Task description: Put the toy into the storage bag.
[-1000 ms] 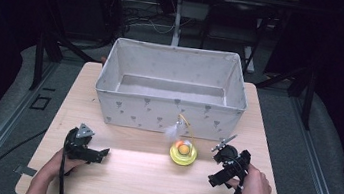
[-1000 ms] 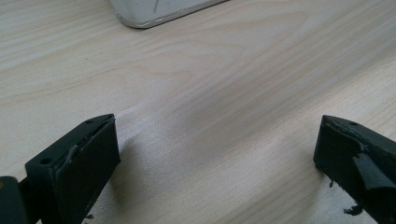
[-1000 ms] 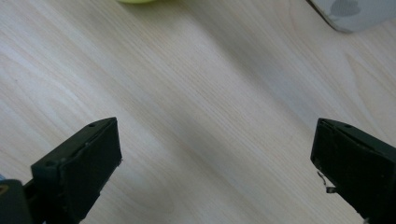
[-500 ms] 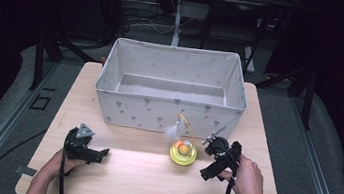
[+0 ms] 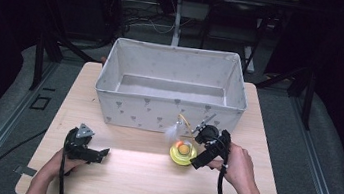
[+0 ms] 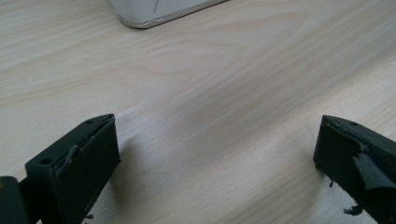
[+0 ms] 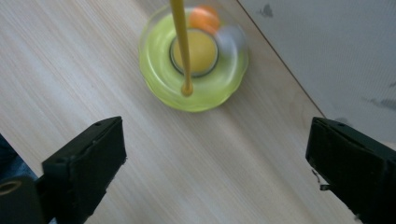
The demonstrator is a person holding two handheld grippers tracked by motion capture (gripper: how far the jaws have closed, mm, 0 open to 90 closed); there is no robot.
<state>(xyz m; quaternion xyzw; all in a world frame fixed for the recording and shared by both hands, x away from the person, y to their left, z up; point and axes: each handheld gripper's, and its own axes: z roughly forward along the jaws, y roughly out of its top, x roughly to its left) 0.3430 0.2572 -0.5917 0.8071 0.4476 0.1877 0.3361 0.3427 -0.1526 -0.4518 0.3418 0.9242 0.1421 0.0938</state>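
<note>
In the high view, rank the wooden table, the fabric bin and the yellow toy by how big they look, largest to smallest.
1. Wooden table, the largest.
2. Fabric bin, covering much of the table's far half.
3. Yellow toy, a small disc with an orange ball, beside the right claw.
The gaps are too wide for camera nearness to change the order.

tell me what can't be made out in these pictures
- Yellow toy: in the high view too small to tell what it is; in the right gripper view its orange and grey parts are blurred and its yellow rod is cut off by the top edge.
- Fabric bin: its near inside floor is hidden by its front wall in the high view.
- Right gripper: its jaw tips blend into the dark body in the high view.
</note>
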